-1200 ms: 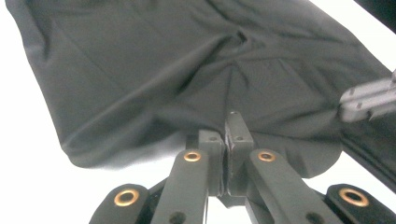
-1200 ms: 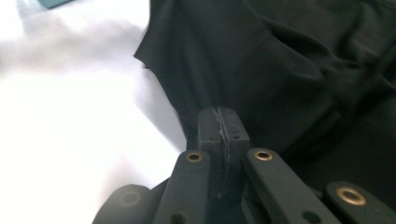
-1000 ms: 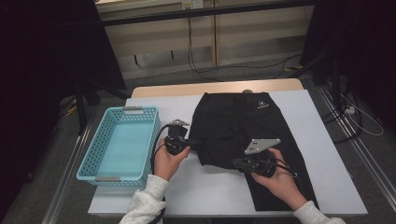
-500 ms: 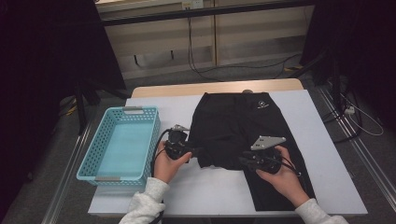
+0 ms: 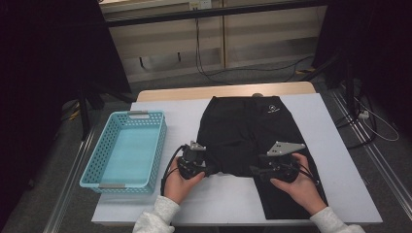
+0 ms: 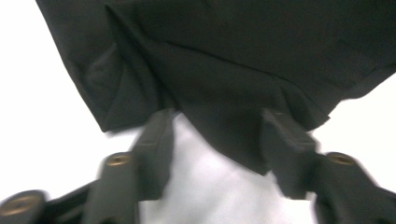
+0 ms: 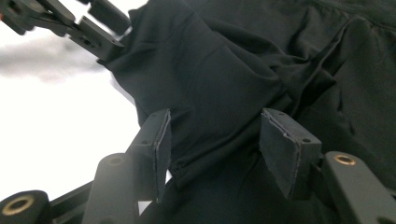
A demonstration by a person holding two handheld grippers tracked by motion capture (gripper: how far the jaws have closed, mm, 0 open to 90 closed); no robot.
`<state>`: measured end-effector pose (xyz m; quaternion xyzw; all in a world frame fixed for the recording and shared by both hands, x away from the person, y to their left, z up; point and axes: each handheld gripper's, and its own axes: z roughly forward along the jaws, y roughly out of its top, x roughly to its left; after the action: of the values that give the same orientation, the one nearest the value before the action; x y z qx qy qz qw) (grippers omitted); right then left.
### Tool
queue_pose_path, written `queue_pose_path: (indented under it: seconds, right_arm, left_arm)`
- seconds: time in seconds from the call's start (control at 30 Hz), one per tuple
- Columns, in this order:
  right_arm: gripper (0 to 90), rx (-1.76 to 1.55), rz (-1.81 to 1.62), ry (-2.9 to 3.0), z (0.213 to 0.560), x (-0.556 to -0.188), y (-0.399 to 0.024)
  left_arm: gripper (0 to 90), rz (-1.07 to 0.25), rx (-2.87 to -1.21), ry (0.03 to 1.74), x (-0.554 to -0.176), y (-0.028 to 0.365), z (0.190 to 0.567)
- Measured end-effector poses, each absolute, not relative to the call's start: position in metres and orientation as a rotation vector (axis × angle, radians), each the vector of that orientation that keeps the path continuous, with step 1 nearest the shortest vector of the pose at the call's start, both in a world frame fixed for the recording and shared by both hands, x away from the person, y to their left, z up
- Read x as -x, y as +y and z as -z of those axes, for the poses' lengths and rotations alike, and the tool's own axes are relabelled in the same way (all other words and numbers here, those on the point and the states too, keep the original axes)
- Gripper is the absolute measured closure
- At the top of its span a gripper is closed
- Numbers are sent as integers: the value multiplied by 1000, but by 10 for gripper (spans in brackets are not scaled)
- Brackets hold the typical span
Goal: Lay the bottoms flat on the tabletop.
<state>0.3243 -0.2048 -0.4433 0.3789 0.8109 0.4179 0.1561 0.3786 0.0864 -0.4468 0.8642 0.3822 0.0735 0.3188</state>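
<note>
- The left hand-held gripper [image 6: 212, 140] stands with its jaws apart, a folded corner of the black garment [image 5: 252, 141] hanging between them and touching neither pad; its jaws have just been closing. If they shut from here, I judge they may catch only the thin tip of that corner, and the cloth could slide out on a lift.
- The right hand-held gripper [image 7: 215, 144] also has its jaws apart, and they have just been opening. A bunched ridge of fabric lies between the pads, not pressed. A close here might pinch several layers at once and drag the whole fold askew.
- Seen from above, both hand-held grippers sit at the near edge of the folded part, left [image 5: 194, 162] and right [image 5: 272, 170]. Uneven pulls from the two sides would probably twist the fold.
- The blue basket [image 5: 127, 150] stands just left of the garment; a wide sweep could knock it.
- The garment is matt black and limp, with a small white logo near its far end. It lies flat in the middle of the white tabletop [image 5: 340, 160], one leg stretching toward the person, the other part doubled up and wrinkled at the near edge.
</note>
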Motion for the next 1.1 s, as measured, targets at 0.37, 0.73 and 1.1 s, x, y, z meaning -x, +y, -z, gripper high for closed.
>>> queue_pose_path:
  seconds: [0.37, 0.73, 1.1]
  right_arm:
    - [434, -1050, -1220, 2345, 444, -326, -203]
    - [414, -1024, -1242, 2335, 441, -329, -203]
    - [370, -1006, -1242, 2358, 441, -333, -195]
  left_arm:
    - [894, -86, -2269, 1038, -376, 90, 446]
    - [900, 60, -2216, 1059, -378, 113, 443]
    - [900, 88, -2191, 1062, -379, 119, 439]
